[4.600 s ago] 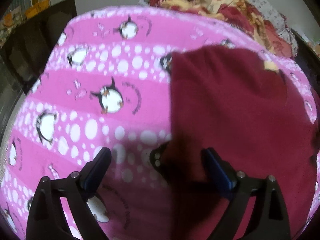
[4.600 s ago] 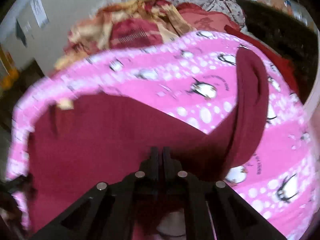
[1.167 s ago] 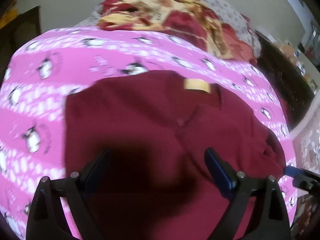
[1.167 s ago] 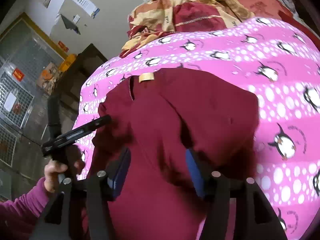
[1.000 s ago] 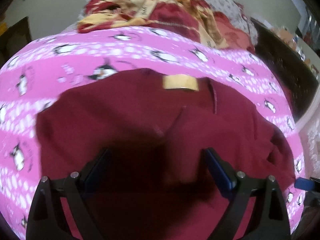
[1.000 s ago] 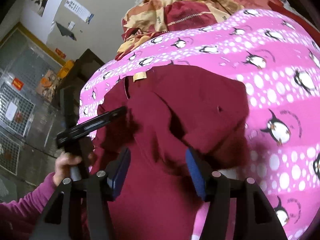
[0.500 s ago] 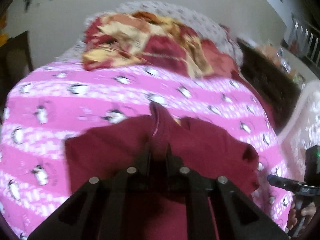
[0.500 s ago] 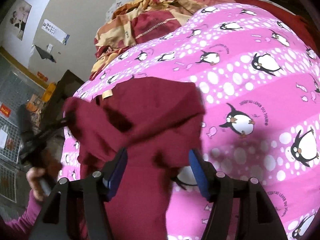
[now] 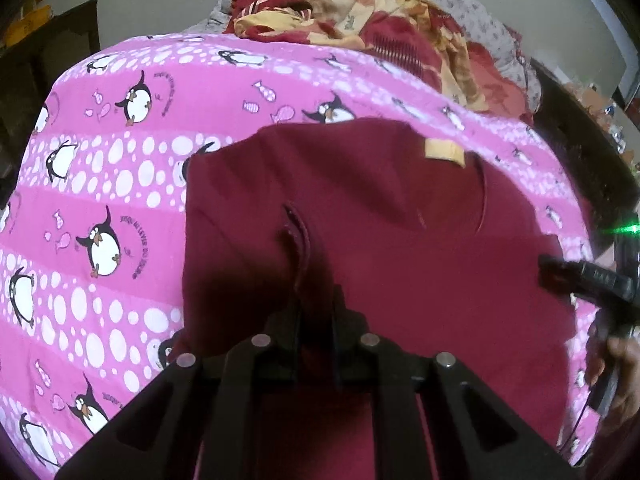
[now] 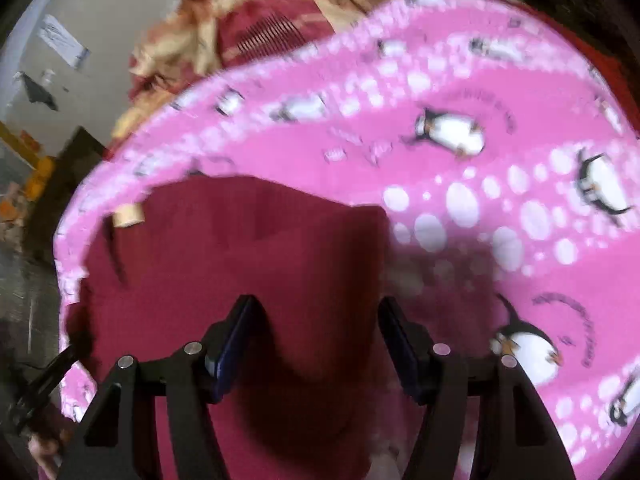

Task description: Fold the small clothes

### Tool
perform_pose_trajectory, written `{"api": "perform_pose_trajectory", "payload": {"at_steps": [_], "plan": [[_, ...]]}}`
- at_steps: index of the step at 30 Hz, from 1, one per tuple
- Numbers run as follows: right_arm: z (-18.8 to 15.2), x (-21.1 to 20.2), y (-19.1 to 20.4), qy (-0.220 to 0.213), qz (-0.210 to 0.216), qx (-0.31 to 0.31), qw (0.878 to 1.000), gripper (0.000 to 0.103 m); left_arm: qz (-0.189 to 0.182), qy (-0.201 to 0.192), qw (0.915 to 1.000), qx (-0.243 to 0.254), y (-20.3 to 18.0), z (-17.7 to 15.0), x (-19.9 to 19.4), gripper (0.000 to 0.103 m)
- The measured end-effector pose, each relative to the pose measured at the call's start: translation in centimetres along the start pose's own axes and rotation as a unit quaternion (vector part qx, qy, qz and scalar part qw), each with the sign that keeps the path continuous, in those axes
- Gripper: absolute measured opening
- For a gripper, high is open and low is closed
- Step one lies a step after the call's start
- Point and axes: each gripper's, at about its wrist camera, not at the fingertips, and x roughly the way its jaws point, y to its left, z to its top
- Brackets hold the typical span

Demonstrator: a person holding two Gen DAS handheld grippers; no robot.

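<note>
A small maroon shirt (image 9: 380,208) with a tan neck label (image 9: 444,151) lies on a pink penguin-print blanket (image 9: 112,184). My left gripper (image 9: 316,300) is shut on a raised fold of the maroon shirt near its middle. In the right wrist view the shirt (image 10: 256,248) lies folded with its right edge straight, and my right gripper (image 10: 316,344) is open just above it, its blue pads either side of the cloth. The right gripper also shows at the right edge of the left wrist view (image 9: 576,276).
A heap of red, yellow and patterned clothes (image 9: 360,12) lies at the far end of the blanket. Dark furniture (image 9: 52,52) stands to the left and a dark edge (image 9: 580,132) runs along the right.
My left gripper has closed on a fold of the shirt and carried it over. My right gripper has stayed open and come down close over the shirt's right side.
</note>
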Motion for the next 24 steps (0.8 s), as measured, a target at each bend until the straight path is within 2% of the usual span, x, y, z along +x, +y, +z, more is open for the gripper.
{"api": "perform_pose_trajectory", "payload": {"at_steps": [4,6,10,11,12,13,15,18,20,23,24], "plan": [[-1.3,-2.9,-1.2,-0.023,0.016,0.015,0.999,0.07,-0.007,0.0,1.0,-0.003,0.7,-0.4,0.2,0.016],[-2.5,-3.8,-1.6,-0.016,0.031,0.015,0.999,0.073,-0.007,0.002,0.9999,-0.008,1.1,-0.7,0.4,0.017],[-5.3,-3.9,-1.5,0.012,0.055,0.001,0.998,0.073,-0.004,0.003,0.9999,-0.015,1.2,-1.0,0.8,0.018],[-5.9,-3.9,-1.3,0.009,0.053,-0.005,0.999,0.069,-0.001,0.003,0.9999,-0.014,1.1,-1.0,0.9,0.019],[-6.5,-4.2,-1.3,0.003,0.049,-0.01,0.999,0.041,0.001,0.004,0.9999,-0.014,1.0,-1.1,0.9,0.021],[-6.9,-4.3,-1.1,0.004,0.048,-0.014,0.999,0.027,0.003,0.005,0.9999,-0.014,1.0,-1.2,0.9,0.022],[-7.6,-5.0,-0.9,-0.002,0.031,-0.032,0.999,0.017,0.004,0.006,0.9999,-0.013,1.0,-1.2,1.0,0.025],[-8.4,-5.0,-2.0,0.003,0.007,-0.029,1.0,0.015,0.003,0.008,0.9999,-0.013,0.9,-1.3,1.1,0.027],[-8.6,-5.2,-3.2,0.008,0.025,-0.005,1.0,0.015,0.004,0.01,0.9999,-0.011,0.9,-1.4,1.2,0.027],[-7.7,-7.1,-3.1,-0.029,0.038,0.0,0.999,0.015,0.005,0.008,0.9999,-0.011,0.9,-1.6,1.0,0.029],[-7.1,-7.4,-2.8,-0.038,0.044,0.008,0.998,0.019,0.005,0.008,0.9999,-0.012,0.9,-1.6,1.0,0.03]]}}
